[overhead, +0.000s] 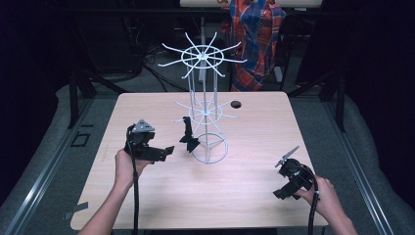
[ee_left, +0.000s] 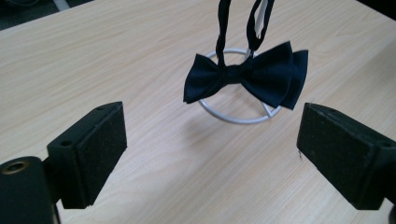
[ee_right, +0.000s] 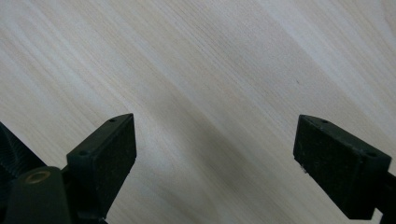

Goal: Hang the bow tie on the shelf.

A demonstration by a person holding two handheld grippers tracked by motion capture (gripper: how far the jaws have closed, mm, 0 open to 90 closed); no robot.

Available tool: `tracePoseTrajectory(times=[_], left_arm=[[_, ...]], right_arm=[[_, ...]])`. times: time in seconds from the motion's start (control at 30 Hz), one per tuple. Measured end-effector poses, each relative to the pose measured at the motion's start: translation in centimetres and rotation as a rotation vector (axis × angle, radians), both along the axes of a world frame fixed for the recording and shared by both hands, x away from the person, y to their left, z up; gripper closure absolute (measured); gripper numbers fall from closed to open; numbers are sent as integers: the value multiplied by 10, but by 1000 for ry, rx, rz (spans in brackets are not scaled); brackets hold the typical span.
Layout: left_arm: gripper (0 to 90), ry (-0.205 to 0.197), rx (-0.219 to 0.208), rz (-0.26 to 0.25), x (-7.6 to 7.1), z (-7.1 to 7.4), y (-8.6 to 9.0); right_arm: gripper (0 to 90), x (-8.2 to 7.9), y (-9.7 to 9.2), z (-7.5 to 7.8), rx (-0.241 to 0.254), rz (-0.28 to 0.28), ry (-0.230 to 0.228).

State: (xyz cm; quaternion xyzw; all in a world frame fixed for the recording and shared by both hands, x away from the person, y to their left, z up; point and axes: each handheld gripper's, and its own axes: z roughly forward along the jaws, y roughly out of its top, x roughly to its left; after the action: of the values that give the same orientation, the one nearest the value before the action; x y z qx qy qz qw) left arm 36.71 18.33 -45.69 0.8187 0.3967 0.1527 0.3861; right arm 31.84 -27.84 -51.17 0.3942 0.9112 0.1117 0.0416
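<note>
A dark navy bow tie (ee_left: 247, 77) hangs by its strap from a lower arm of the white wire rack (overhead: 204, 110), just above the rack's ring base (ee_left: 233, 116). In the high view the bow tie (overhead: 188, 137) dangles left of the rack's pole. My left gripper (overhead: 166, 152) points at it from the left, a short way off, open with nothing between its jaws. Its pads (ee_left: 100, 144) stand wide apart in the left gripper view. My right gripper (overhead: 286, 188) rests low at the table's front right, open over bare wood.
The light wooden table (overhead: 244, 196) has a small round hole (overhead: 236, 104) near its far edge. A plaid cloth (overhead: 255, 39) hangs behind the table. The rack's upper ring of arms (overhead: 201, 56) spreads above the lower one.
</note>
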Motion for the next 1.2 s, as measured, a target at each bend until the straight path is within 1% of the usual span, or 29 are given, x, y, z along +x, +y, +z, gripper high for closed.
tracePoseTrajectory(times=[0.03,0.07,0.23,0.27,0.3,0.33,0.37,0.4,0.47,0.57,0.6,0.63,0.7,0.73,0.8,0.83,1.07,1.2], left_arm=[[72,9,6,-2,-1,0,0],[69,7,16,-2,-2,-1,1],[53,16,32,4,-9,-3,4],[50,23,40,4,-10,-3,5],[46,20,39,9,-11,-4,6],[43,27,45,6,-12,-4,7],[41,25,42,13,-13,-5,8],[36,30,52,11,-14,-5,10],[32,34,46,22,-16,-6,12],[27,43,55,26,-18,-8,16],[25,41,55,33,-19,-9,16],[21,52,59,28,-20,-10,17],[19,52,68,31,-21,-11,19],[14,67,73,27,-23,-12,20],[13,67,74,34,-24,-14,21],[7,75,74,37,-26,-15,22],[1,94,79,46,-31,-19,27],[1,105,107,42,-34,-24,28]], right_arm=[[130,0,0,0,0,1,0],[130,0,0,0,0,1,1],[131,0,0,0,8,-2,0],[131,0,1,0,8,-1,0],[131,0,0,0,-1,2,-2],[131,0,1,0,-2,2,-1],[131,0,1,0,-2,2,0],[131,0,1,0,-2,2,-1],[131,0,1,0,-2,2,-1],[131,0,1,-1,0,-4,0],[131,0,1,-1,1,-4,-1],[131,0,1,0,0,0,2],[131,0,1,0,-1,0,1],[131,0,1,0,-1,0,3],[131,0,1,0,-1,0,2],[131,0,1,0,0,0,2],[131,0,1,0,0,0,3],[131,0,1,-1,-3,-4,1]])
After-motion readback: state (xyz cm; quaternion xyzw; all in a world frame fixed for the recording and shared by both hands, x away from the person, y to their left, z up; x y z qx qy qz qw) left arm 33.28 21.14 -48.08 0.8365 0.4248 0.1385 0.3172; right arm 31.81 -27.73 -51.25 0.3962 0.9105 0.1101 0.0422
